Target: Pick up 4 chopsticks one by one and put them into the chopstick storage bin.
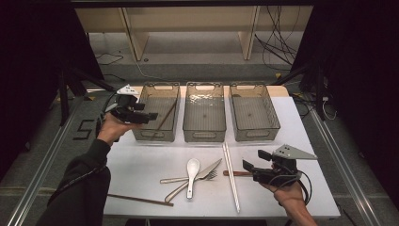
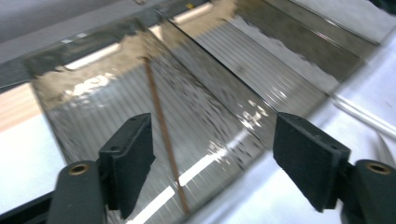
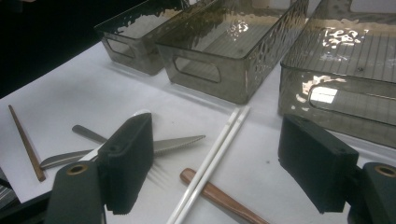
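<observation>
Left gripper (image 1: 151, 115) hangs at the near left corner of the left bin (image 1: 176, 120), jaws wide, nothing between the pads. Just ahead of it, inside that bin, a brown chopstick (image 1: 165, 118) leans against the wall, long axis running up and away from the jaws; in the left gripper view the stick (image 2: 163, 135) shows through the clear wall, between the two pads but beyond them.

Right gripper (image 1: 251, 161) sits low over the table (image 1: 141, 165), jaws also apart and empty. Its nearest piece is a brown handle (image 1: 233, 173), just ahead of the jaws, long axis pointing straight at them. White chopsticks (image 1: 231, 174) cross over that handle, lying front to back. Farther off lie a white spoon (image 1: 191, 170), a knife (image 1: 208, 169) and a fork (image 1: 188, 184).

Second brown chopstick (image 1: 139, 200) lies at the table's near edge, behind the left gripper and closer to that hand; likely its next pick, to join its mate.

Surface: white sheet, flat, uncluttered otherwise. Three clear bins in a row at the far side; middle (image 1: 203, 117) and right (image 1: 254, 115) appear empty. Room dark, cables on the floor beyond.
</observation>
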